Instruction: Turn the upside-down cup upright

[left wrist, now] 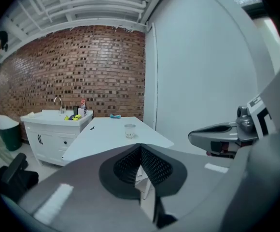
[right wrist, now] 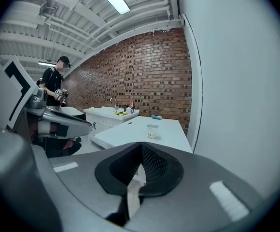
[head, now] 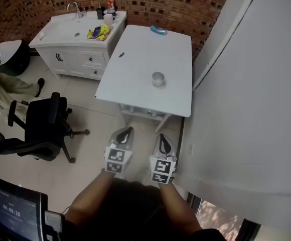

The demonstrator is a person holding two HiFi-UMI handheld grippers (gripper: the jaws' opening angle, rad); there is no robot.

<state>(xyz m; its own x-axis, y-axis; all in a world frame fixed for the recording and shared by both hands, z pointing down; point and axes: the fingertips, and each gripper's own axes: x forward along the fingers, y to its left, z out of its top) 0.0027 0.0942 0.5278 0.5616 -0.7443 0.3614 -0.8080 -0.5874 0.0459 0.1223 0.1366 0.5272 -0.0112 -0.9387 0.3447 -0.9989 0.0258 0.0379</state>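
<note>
your left gripper (head: pixel 126 132) and right gripper (head: pixel 164 139): jaws closed, nothing between them, side by side near you. cup (head: pixel 158 79) stands on white table (head: pixel 140 54), far ahead, well apart from both.

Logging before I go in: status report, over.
Left gripper and right gripper both shut, empty, short of the table. Cup alone on the table, untouched. Nothing in the way; office chair off to the left.
</note>
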